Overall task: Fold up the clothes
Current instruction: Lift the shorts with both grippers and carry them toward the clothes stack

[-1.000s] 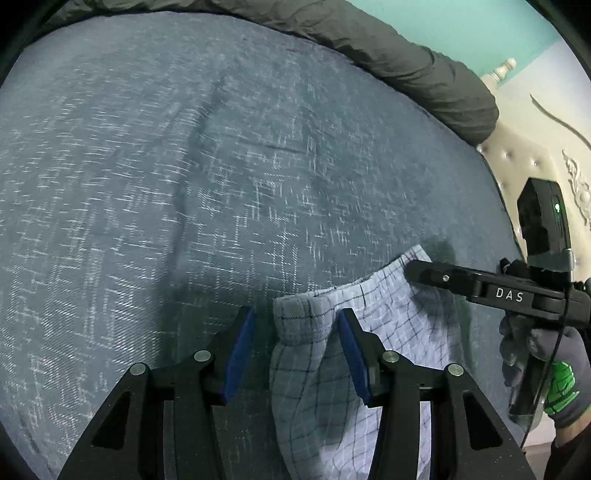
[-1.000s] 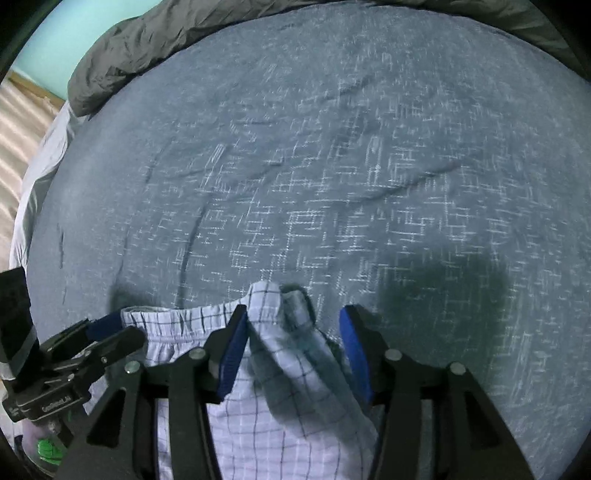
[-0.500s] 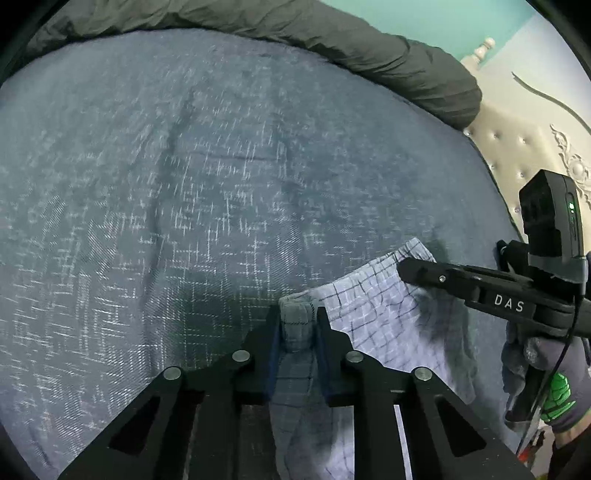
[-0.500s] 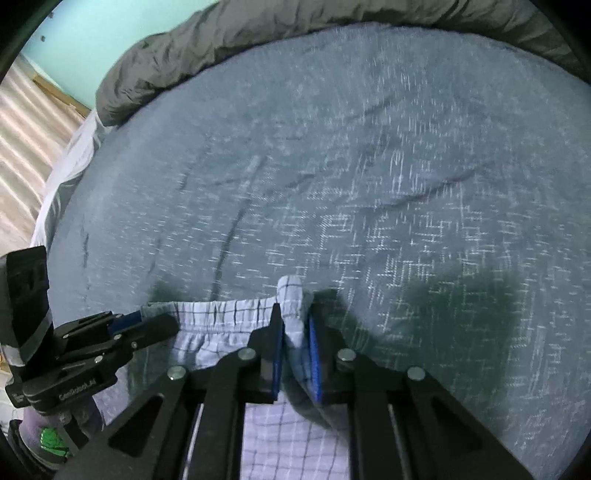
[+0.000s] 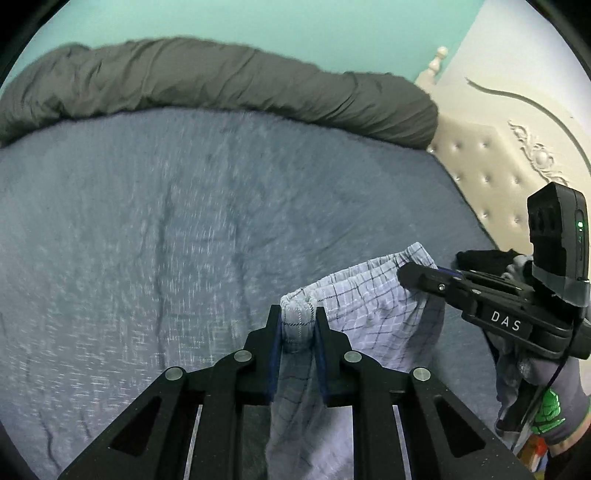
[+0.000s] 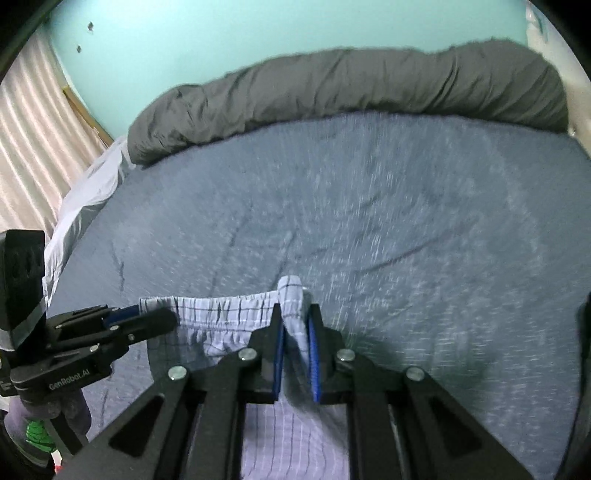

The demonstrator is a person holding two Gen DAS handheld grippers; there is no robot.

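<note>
Two grippers hold one garment between them above the bed (image 5: pixel 155 229). Checked shorts (image 5: pixel 369 306) hang by their gathered waistband, lifted clear of the blue-grey cover. The left gripper (image 5: pixel 298 328) has its jaws clamped on a bunched corner of that waistband, and the right gripper (image 6: pixel 295 332) is clamped the same way on the opposite corner — each view shows its own blue pads pressed into the cloth from both sides.

From the left camera the right gripper (image 5: pixel 413 275) appears side-on, toward the headboard (image 5: pixel 491 177), its tip buried in the fabric, with a gloved hand (image 5: pixel 546 398) under it. That padded cream headboard shows only in this view.

From the right camera the left gripper (image 6: pixel 147 317) reaches in from the side away from the headboard, nipping the waistband's end; the band runs taut and nearly level between the two tools. Only this view shows the curtain (image 6: pixel 33 155) and the pale sheet (image 6: pixel 88 192) at the bed's edge.

A rolled dark duvet (image 6: pixel 351 85) lies along the far side of the bed in both views, against a teal wall (image 6: pixel 221 33).
</note>
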